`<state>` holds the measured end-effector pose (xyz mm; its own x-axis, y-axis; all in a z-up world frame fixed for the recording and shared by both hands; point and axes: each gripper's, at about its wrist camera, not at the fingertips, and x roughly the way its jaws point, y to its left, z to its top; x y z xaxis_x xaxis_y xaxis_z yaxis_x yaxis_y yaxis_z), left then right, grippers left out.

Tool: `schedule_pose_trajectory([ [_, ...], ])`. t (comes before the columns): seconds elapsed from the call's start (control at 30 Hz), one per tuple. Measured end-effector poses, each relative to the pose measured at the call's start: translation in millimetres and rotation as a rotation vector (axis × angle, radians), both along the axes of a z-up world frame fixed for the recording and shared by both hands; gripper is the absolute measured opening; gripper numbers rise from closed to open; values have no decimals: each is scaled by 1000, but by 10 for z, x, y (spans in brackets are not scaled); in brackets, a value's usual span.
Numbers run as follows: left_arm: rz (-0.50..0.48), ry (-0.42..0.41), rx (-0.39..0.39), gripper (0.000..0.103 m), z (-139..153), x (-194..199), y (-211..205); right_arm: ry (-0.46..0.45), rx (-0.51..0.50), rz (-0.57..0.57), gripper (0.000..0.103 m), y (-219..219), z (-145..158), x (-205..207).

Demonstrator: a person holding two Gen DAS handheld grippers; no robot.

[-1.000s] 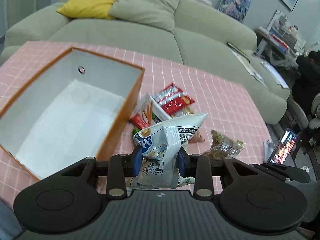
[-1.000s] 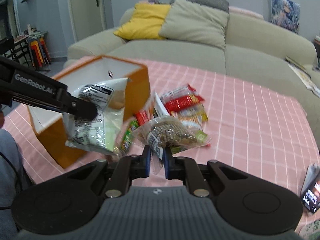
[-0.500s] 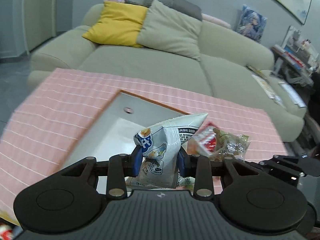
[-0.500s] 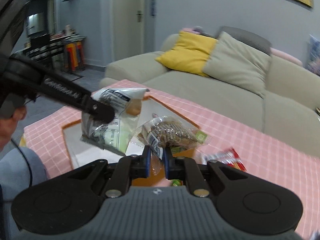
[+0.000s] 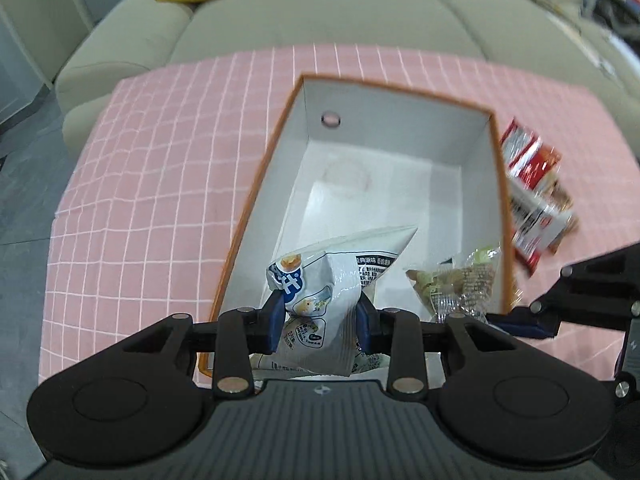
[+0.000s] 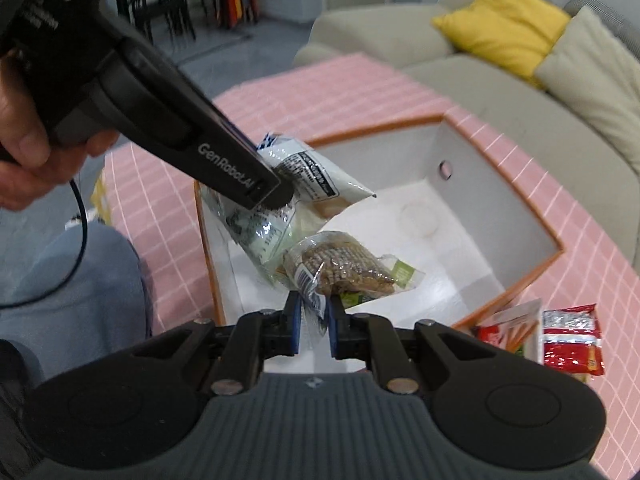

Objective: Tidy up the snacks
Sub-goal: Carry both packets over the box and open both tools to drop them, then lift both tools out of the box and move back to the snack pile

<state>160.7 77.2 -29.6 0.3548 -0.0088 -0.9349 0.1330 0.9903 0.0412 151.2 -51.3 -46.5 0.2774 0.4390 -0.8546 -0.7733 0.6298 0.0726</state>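
My left gripper [image 5: 318,316] is shut on a white snack bag [image 5: 336,276] and holds it over the near end of the open orange box [image 5: 256,200] with a white inside. My right gripper [image 6: 314,320] is shut on a clear bag of brown snacks [image 6: 344,268], also above the box [image 6: 520,208]. That clear bag shows in the left wrist view [image 5: 452,284] at the box's right wall. The white bag shows in the right wrist view [image 6: 288,196], pinched by the left gripper. The box floor below looks bare.
Red snack packets [image 5: 528,164] and a white carton [image 5: 536,228] lie on the pink checked tablecloth [image 5: 160,160] right of the box. They also show in the right wrist view [image 6: 572,336]. A grey-green sofa [image 5: 320,8] with a yellow cushion [image 6: 504,32] stands behind the table.
Both grippers have moved left from the snack pile, carrying their bags, and now tilt down over the open box. Both stay shut on their bags.
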Motion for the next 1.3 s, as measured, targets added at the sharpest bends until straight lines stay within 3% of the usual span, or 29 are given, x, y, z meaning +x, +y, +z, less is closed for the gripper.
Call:
schedule_pose_trajectory([
  [0.37,-66,179,42,40,-470,246,2,173,-102,37,9,99,-427,314],
  [0.47,-64,203,55,40,-556,272,11,203,-117,49,7,136,-513,337],
  [0.5,-66,211,58,40,-586,281,15,208,-120,54,0,156,-549,347],
  [0.73,-70,235,76,40,-771,329,-13,224,-125,58,1,207,-597,378],
  [0.87,-64,237,105,44,-824,336,-34,208,-129,58,10,202,-581,358],
  [1.0,-58,234,118,49,-825,310,-60,192,-137,56,27,183,-576,306],
  [1.13,-63,216,120,60,-730,275,-30,171,-139,48,41,174,-528,265],
  [1.3,-65,171,114,66,-526,224,-25,132,-129,44,54,136,-383,203],
])
